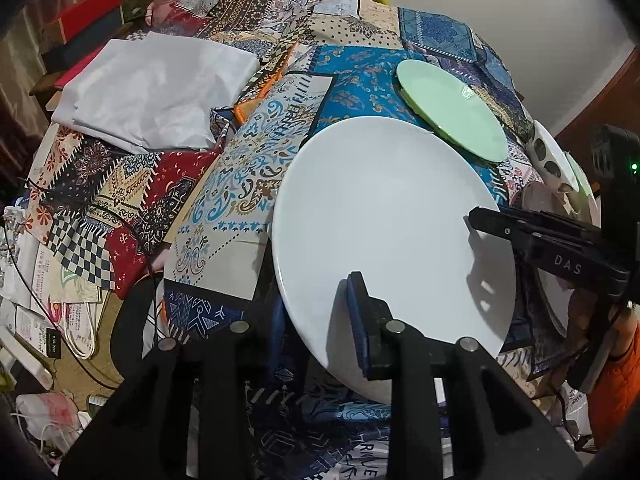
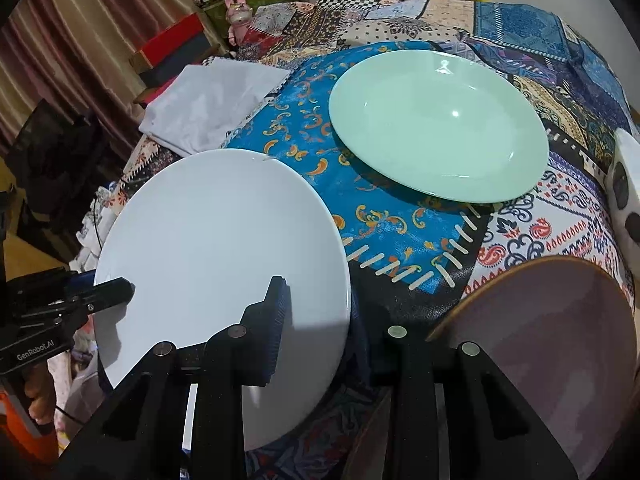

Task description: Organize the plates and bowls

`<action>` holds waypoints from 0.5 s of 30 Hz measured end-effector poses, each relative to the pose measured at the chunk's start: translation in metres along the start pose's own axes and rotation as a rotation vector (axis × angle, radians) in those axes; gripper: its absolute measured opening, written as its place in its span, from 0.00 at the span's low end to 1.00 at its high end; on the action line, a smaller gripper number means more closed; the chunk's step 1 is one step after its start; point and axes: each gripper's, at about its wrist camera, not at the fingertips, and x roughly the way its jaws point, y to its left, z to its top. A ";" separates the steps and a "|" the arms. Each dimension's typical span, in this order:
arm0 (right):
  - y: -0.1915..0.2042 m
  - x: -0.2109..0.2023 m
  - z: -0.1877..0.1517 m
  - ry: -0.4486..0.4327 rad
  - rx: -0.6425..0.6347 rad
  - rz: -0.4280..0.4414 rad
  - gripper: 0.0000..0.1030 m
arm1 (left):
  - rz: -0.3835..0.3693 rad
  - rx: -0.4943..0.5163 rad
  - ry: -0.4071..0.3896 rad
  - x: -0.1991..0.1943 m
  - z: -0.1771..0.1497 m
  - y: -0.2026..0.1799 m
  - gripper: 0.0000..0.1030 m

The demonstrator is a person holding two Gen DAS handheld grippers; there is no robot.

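Tilting white plate (image 1: pixel 384 216), near rim lifted

On the table, all over the top: tablecloth (image 1: pixel 240 168). On the tablecloth, near and to the left: near plate (image 1: pixel 380 220). Behind it, farther off and to the right, just apart from it: far plate (image 1: pixel 452 108). Far left, behind the near plate: folded cloth (image 1: pixel 160 92). Near right, beside the near plate: bowl (image 2: pixel 552 328). At the right edge, behind the bowl: dish (image 2: pixel 628 192). Past the far left edge of the table: toy rabbit (image 2: pixel 238 12). On the left rim of the near plate: left gripper (image 1: pixel 320 308). On its near rim: right gripper (image 2: pixel 320 304).
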 end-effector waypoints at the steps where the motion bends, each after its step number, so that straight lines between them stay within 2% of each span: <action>1: -0.001 -0.002 -0.001 -0.004 0.003 -0.001 0.27 | -0.002 -0.002 -0.003 -0.001 0.001 -0.001 0.27; 9: -0.005 -0.021 -0.001 -0.054 0.021 0.003 0.27 | -0.016 -0.011 -0.036 -0.012 0.012 -0.010 0.27; 15: -0.011 -0.040 0.000 -0.102 0.030 -0.007 0.27 | -0.024 0.021 -0.067 -0.024 0.020 -0.024 0.27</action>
